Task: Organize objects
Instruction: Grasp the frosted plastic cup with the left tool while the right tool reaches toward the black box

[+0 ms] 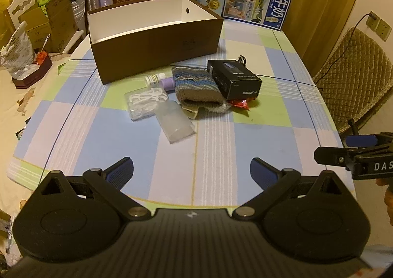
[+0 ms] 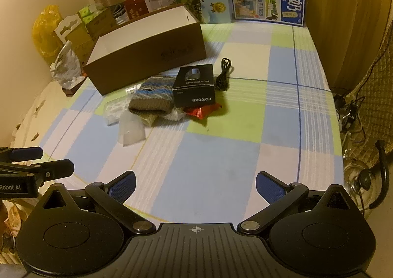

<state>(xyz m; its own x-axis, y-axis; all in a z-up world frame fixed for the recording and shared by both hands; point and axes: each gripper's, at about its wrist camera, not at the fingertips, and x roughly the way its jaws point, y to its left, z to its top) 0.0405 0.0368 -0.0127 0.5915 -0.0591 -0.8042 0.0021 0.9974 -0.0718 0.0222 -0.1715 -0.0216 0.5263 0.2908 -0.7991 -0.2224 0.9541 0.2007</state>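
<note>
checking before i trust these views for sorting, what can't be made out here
- Floor of the brown box: hidden by its near wall in both wrist views.
- Red packet: mostly covered by the black carton in both views.
- Small white bottle: label too small to read, left view; hidden in the right view.
- Right claw: cut off by the left view's edge.

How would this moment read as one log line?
left gripper: open, empty | right gripper: open, empty | brown box: empty | pile by knitted pouch: untouched
</note>
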